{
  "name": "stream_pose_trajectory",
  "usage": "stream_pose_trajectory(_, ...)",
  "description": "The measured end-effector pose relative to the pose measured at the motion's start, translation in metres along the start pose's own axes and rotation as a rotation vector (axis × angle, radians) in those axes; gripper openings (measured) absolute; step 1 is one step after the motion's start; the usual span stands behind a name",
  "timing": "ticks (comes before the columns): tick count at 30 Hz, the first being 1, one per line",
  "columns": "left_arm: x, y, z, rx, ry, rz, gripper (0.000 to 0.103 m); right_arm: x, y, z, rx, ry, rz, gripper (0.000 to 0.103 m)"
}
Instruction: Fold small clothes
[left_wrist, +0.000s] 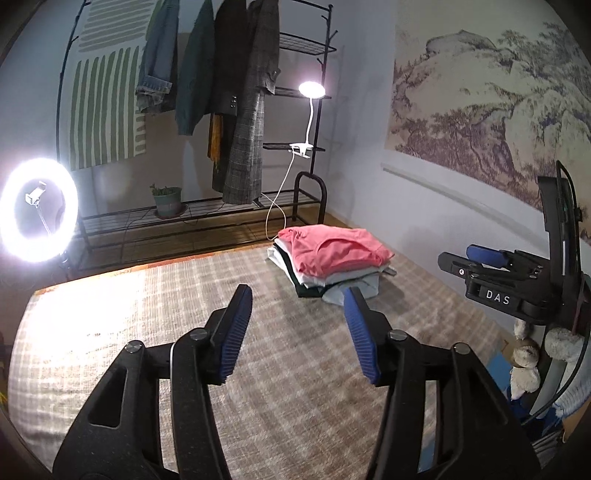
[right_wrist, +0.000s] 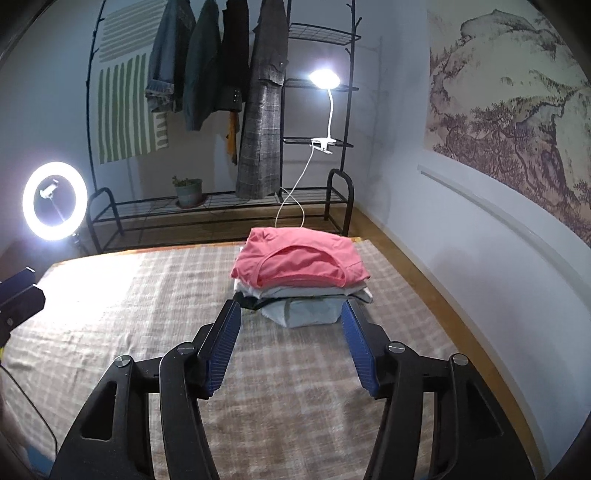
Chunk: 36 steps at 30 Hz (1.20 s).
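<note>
A stack of folded clothes (left_wrist: 332, 275) with a pink garment (left_wrist: 334, 251) on top lies at the far right of the checked bed cover (left_wrist: 147, 332). In the right wrist view the stack (right_wrist: 301, 295) sits straight ahead, topped by the pink garment (right_wrist: 299, 260). My left gripper (left_wrist: 297, 295) is open and empty above the cover, short of the stack. My right gripper (right_wrist: 291, 308) is open and empty, its tips just before the stack's bottom layer. The right gripper also shows at the right edge of the left wrist view (left_wrist: 498, 269).
A black clothes rack (right_wrist: 221, 206) with hanging jackets, a potted plant (right_wrist: 188, 192) and a clip lamp (right_wrist: 324, 79) stands behind the bed. A ring light (right_wrist: 55, 201) glows at the left. The wall with a landscape mural (right_wrist: 517, 122) runs along the right. Plush toys (left_wrist: 524, 365) lie beside the bed.
</note>
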<state>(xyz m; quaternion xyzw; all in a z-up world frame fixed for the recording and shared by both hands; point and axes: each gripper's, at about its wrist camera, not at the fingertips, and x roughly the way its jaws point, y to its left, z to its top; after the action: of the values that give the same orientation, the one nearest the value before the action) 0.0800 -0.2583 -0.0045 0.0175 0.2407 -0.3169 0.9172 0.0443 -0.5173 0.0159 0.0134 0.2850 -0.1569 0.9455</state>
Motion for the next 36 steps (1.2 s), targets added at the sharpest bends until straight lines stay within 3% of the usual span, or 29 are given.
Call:
stream_pose_trajectory(5, -0.001, 0.002, -0.004, 0.001, -0.009, 0.003, 0.072, 0.003, 0.004, -0.011, 0.044, -0.008, -0.005, 0.064)
stream_pose_trajectory(7, -0.002, 0.002, -0.006, 0.006, -0.017, 0.012, 0.074, 0.004, 0.005, -0.013, 0.035, -0.016, -0.019, 0.068)
stream_pose_trajectory(10, -0.004, 0.001, -0.007, 0.015, -0.026, 0.016, 0.086, 0.004, 0.005, -0.018, 0.043, -0.037, -0.027, 0.08)
stream_pose_trajectory(16, -0.012, -0.005, -0.005, 0.028, -0.06, 0.031, 0.099, 0.007, 0.005, -0.021, 0.05, -0.043, -0.003, 0.082)
stream_pose_trajectory(22, -0.018, -0.018, -0.01, 0.119, -0.1, 0.091, 0.103, 0.01, -0.001, -0.021, 0.078, -0.048, -0.007, 0.083)
stream_pose_trajectory(36, -0.016, -0.015, -0.013, 0.112, -0.065, 0.102, 0.103, 0.02, -0.003, -0.021, 0.106, -0.022, 0.005, 0.084)
